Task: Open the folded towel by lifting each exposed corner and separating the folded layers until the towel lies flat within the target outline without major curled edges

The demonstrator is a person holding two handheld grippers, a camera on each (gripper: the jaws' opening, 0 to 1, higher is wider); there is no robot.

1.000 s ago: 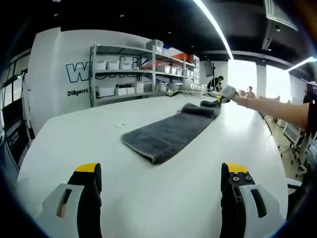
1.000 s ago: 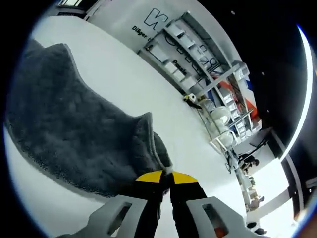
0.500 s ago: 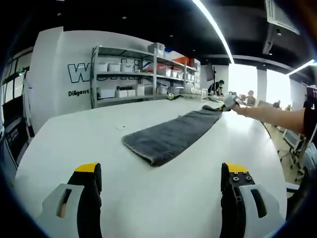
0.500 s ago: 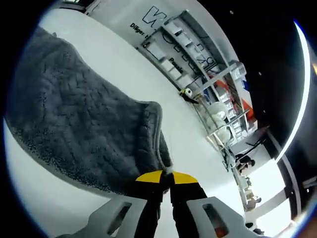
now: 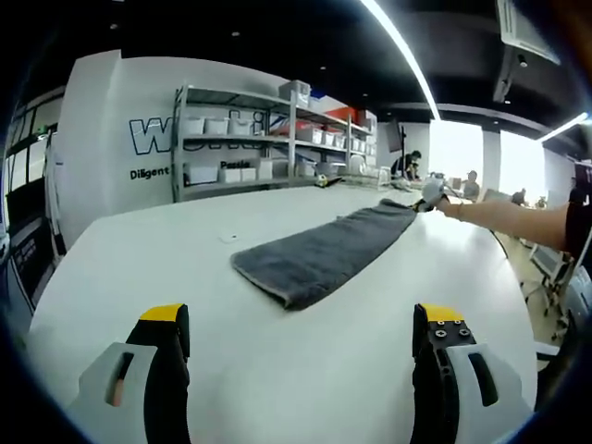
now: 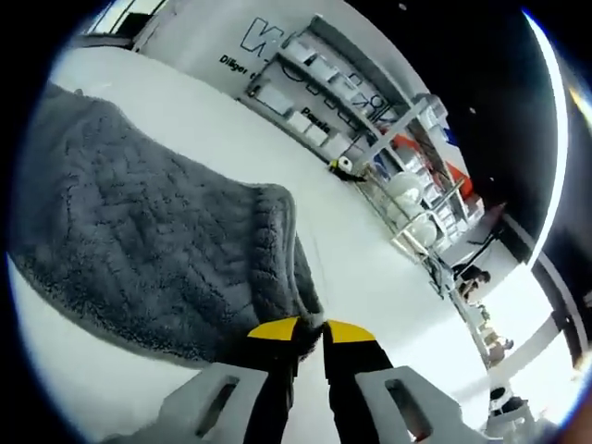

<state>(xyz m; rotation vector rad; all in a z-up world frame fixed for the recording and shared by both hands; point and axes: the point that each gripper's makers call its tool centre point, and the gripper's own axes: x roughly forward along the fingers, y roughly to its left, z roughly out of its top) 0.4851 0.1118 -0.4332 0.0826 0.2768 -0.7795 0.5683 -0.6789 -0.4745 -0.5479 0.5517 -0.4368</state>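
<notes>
While my right gripper (image 6: 312, 326) pinches the grey towel (image 5: 319, 254) by a corner, jaws nearly closed, the cloth lies stretched across the white table (image 5: 139, 264) at frame centre. My left gripper (image 5: 301, 319) hangs wide apart, holding nothing. The pinched corner itself is hidden between the yellow tips.

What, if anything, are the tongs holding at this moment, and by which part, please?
The right tongs are shut on the grey towel, pinching it at its far corner. The left tongs are open and hold nothing.
</notes>
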